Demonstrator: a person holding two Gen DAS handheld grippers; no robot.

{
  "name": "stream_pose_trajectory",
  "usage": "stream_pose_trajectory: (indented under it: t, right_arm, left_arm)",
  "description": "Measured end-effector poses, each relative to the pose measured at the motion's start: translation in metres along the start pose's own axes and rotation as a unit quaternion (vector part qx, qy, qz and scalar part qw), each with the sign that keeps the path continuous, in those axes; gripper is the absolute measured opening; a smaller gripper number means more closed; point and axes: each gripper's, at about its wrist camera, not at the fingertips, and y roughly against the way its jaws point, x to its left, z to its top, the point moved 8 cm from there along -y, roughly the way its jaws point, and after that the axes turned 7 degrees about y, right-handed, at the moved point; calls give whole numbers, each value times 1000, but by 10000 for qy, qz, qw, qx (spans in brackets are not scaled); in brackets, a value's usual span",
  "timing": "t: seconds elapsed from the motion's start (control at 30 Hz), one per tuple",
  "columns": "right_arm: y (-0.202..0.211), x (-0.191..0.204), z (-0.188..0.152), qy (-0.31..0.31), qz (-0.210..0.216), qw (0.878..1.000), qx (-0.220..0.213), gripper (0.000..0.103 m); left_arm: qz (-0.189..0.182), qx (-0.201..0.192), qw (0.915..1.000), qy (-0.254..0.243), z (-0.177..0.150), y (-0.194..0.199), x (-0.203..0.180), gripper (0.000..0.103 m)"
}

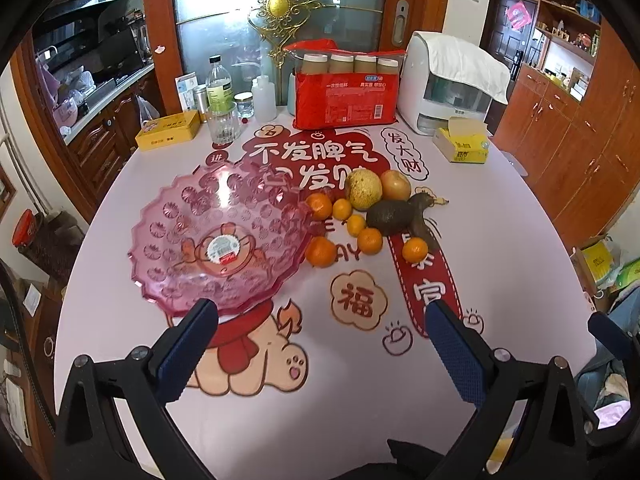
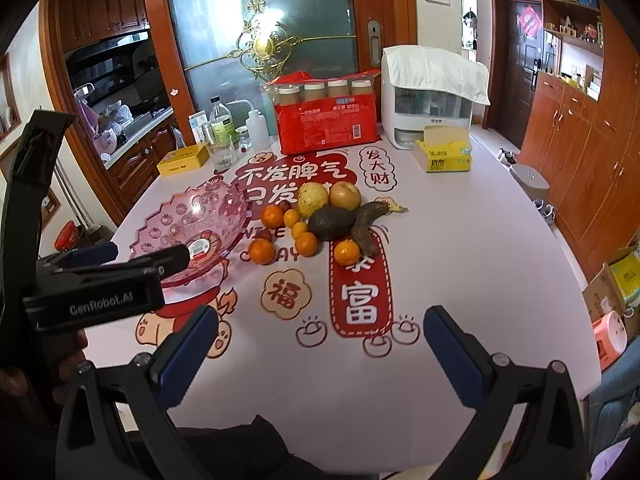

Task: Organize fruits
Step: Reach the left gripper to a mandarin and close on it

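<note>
A pink plastic fruit bowl (image 1: 192, 276) stands empty at the table's left; it also shows in the right wrist view (image 2: 168, 220). To its right lies a cluster of fruit: several small oranges (image 1: 320, 251), a yellow pear (image 1: 363, 189), an apple (image 1: 395, 185), a dark avocado (image 1: 390, 218) and a blackened banana (image 1: 422, 220). The same cluster shows in the right wrist view, with the avocado (image 2: 332, 222) at its middle. My left gripper (image 1: 320, 340) is open and empty, near the bowl's front rim. My right gripper (image 2: 320, 344) is open and empty, short of the fruit.
A red pack of cups (image 1: 346, 92), a white appliance (image 1: 452, 88), a yellow tissue box (image 1: 462, 144), bottles and jars (image 1: 220, 88) and a yellow tin (image 1: 168, 130) line the table's far edge. The left gripper's body (image 2: 100, 292) shows at the left of the right wrist view.
</note>
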Motion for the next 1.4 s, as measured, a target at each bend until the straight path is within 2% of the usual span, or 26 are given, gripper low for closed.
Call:
stream_pose_trajectory:
  t: [0.3, 0.47, 0.77, 0.93, 1.07, 1.17, 1.3, 1.4]
  right_arm:
    - [-31, -35, 24, 268, 9, 9996, -37, 101]
    - [-64, -49, 36, 639, 107, 9978, -106, 100]
    - [-125, -46, 46, 1342, 377, 9899, -271, 93]
    - [-163, -42, 40, 1537, 612, 9860, -185, 83]
    - [-190, -42, 29, 1509, 751, 9857, 5, 72]
    - [-207, -47, 24, 1393, 814, 9869, 98, 65]
    - [-228, -52, 17, 1279, 876, 9875, 273, 61]
    - [-239, -54, 14, 1205, 977, 9871, 392, 57]
  left_arm:
    - [93, 73, 9999, 66, 34, -34, -29, 103]
    - [225, 228, 9994, 119, 48, -64, -40, 102]
    - [254, 908, 9952, 244, 51, -134, -48, 101]
    - [239, 1312, 9908, 230, 45, -175, -55, 97]
    - [185, 1496, 9884, 210, 43, -202, -63, 91]
    - [168, 1634, 9862, 196, 40, -222, -67, 82]
    - [125, 1879, 9818, 227, 33, -247, -72, 68]
    - [179, 1977, 9798, 227, 30, -260, -74, 63]
